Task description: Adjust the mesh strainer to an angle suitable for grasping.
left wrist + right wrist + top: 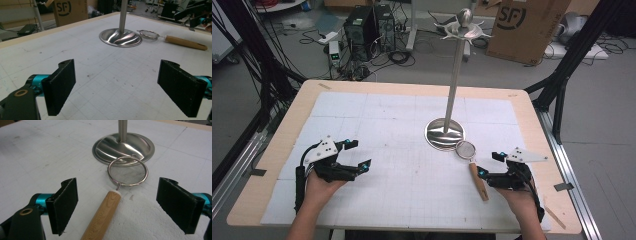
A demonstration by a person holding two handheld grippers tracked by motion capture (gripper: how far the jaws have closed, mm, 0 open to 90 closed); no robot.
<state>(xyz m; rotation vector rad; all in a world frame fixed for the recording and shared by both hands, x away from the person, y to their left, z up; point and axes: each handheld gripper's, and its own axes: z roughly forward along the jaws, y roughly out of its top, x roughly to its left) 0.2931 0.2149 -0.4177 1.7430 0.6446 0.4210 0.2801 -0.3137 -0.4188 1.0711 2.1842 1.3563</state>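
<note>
The strainer lies on the table just beside the stand's base, its wooden handle running between the right gripper's wide, empty jaws, ready for a grasp, while the left gripper waits, also wide open.
</note>
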